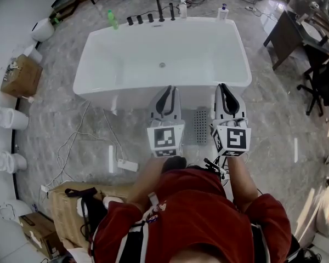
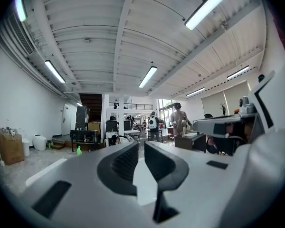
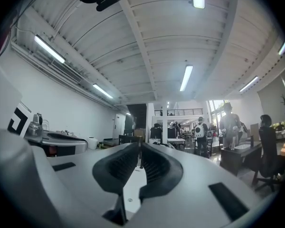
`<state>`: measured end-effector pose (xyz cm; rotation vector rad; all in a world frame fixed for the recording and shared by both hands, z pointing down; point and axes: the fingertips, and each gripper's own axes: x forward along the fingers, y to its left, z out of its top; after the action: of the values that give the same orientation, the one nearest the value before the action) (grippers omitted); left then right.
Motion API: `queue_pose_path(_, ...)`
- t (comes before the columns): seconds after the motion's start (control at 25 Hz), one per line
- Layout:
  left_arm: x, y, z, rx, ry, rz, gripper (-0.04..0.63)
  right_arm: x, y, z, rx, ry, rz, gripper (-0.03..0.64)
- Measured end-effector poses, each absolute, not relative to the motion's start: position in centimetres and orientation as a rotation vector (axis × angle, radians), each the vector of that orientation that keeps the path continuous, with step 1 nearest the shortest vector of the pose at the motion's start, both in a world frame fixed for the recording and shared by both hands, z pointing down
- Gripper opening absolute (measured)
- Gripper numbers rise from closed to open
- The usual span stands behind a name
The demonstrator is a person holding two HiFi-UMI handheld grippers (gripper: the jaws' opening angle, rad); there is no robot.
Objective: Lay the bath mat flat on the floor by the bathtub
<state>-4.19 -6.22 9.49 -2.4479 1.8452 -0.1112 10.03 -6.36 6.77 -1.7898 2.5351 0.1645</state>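
Observation:
In the head view a white bathtub [image 1: 162, 59] stands on the marble floor just ahead of me. On the floor by its near side lies a small grey dotted rectangle [image 1: 200, 125] that may be the bath mat, folded narrow. My left gripper [image 1: 165, 96] hovers left of it and my right gripper [image 1: 225, 92] right of it, both pointing at the tub. In the left gripper view the left gripper [image 2: 140, 152] has its jaws nearly together with nothing between them. In the right gripper view the right gripper [image 3: 139, 153] has its tips touching and is empty.
A green bottle [image 1: 113, 19] and dark taps [image 1: 151, 16] sit on the tub's far rim. White cables and a power strip [image 1: 127, 165] trail on the floor at left. Cardboard boxes [image 1: 22, 74], toilets [image 1: 6, 117], a desk [image 1: 293, 34] and a chair [image 1: 321, 84] ring the area.

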Motion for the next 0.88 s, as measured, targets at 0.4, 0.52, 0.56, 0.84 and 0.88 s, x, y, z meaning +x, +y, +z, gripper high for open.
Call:
queue_pose_path(0.4, -4.7, -6.9, 9.4, -2.438, 1.868, -0.075, 0.015, 9.8, -7.6, 7.8, -1.812, 2.554, 0.13, 0.011)
queue_pose_path(0.52, -4.8, -7.3, 9.4, -2.442, 1.872, -0.079, 0.015, 9.7, -8.1, 7.9, -1.818, 2.559, 0.128, 0.011)
queue_pose_path(0.56, -4.9, -7.4, 9.5, -2.443, 1.873, -0.08, 0.015, 9.7, -8.2, 8.0, -1.824, 2.563, 0.129, 0.011)
queue_pose_path(0.84, -4.7, -8.1, 9.4, -2.44, 1.883, -0.079, 0.015, 10.1, -9.0, 8.5, -1.84, 2.573, 0.119, 0.012)
queue_pose_path(0.88, -4.7, -8.2, 9.4, -2.438, 1.882, -0.079, 0.015, 10.2, -9.1, 8.5, -1.843, 2.574, 0.118, 0.011)
